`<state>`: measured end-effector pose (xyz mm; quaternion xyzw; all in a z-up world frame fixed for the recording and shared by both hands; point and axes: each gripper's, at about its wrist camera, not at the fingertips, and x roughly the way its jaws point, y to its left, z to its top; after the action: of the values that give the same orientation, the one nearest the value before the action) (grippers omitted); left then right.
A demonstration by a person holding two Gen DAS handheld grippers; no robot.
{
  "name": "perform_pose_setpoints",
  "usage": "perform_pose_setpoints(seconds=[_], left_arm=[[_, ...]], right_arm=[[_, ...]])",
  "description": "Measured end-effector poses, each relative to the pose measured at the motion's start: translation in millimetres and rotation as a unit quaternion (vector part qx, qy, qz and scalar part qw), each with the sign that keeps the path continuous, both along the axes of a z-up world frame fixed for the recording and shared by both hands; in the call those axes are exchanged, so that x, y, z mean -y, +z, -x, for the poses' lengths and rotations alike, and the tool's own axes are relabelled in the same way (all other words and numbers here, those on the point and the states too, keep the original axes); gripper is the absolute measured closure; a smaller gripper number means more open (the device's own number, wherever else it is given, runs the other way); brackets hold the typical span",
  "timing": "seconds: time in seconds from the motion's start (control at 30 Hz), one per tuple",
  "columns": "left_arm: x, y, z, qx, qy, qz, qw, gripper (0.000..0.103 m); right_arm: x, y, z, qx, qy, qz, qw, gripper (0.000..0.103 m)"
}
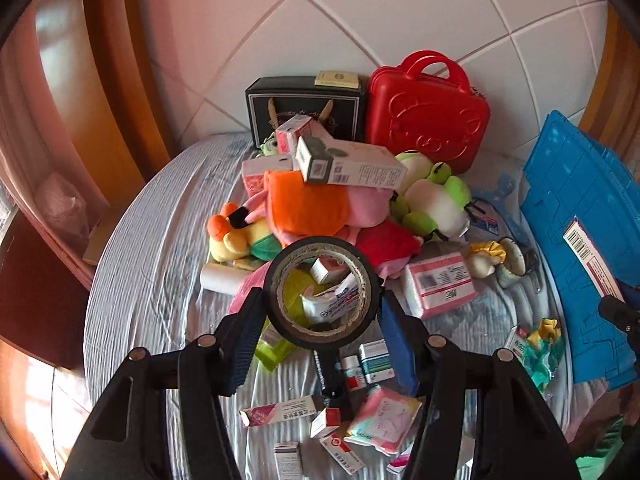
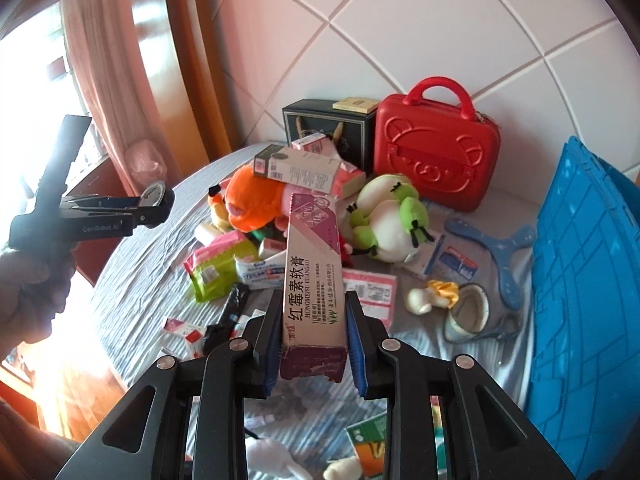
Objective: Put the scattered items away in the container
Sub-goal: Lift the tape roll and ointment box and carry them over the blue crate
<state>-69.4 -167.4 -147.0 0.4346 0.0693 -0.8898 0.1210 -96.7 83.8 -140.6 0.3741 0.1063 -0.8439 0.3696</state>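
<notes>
Left wrist camera above the bed [image 1: 132,248], angled steeply down along its fingers, right wrist camera likewise, further right, both close, sharing the red case [image 1: 428,116] [image 2: 436,152], toy pile, blue container [image 1: 580,216] [image 2: 584,280].

Toy pile [image 1: 320,208] mid-bed, case [image 1: 428,116] behind it, crate [image 1: 576,200] right, boxes [image 1: 320,428] apparently loose in front.

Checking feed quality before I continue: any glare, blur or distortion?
Right wrist view: window glare whites out the left edge around the person's hand; the purple ointment carton reads sharp. Left wrist view: evenly lit, the black tape roll is clear. Fisheye bends both.
</notes>
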Motion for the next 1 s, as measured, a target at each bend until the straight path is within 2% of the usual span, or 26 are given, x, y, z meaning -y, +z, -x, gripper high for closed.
perform_pose_setpoints(seconds=[0.33,0.6,1.0], left_arm=[[-79.2,53.3,35.7,-0.033,-0.048,0.011,0.9982,0.047],[-144.1,79.8,67.5,-0.053,-0.087,0.025,0.9945,0.047],[-261.7,112.5,114.1,-0.078,-0.171,0.037,0.9814,0.047]], right_arm=[[-76.0,46.8,21.5,-0.028,-0.039,0.033,0.998,0.076],[-137.5,84.6,34.3,-0.060,-0.063,0.060,0.994,0.076],[-220.7,105.8,49.4,-0.084,-0.109,0.086,0.987,0.076]])
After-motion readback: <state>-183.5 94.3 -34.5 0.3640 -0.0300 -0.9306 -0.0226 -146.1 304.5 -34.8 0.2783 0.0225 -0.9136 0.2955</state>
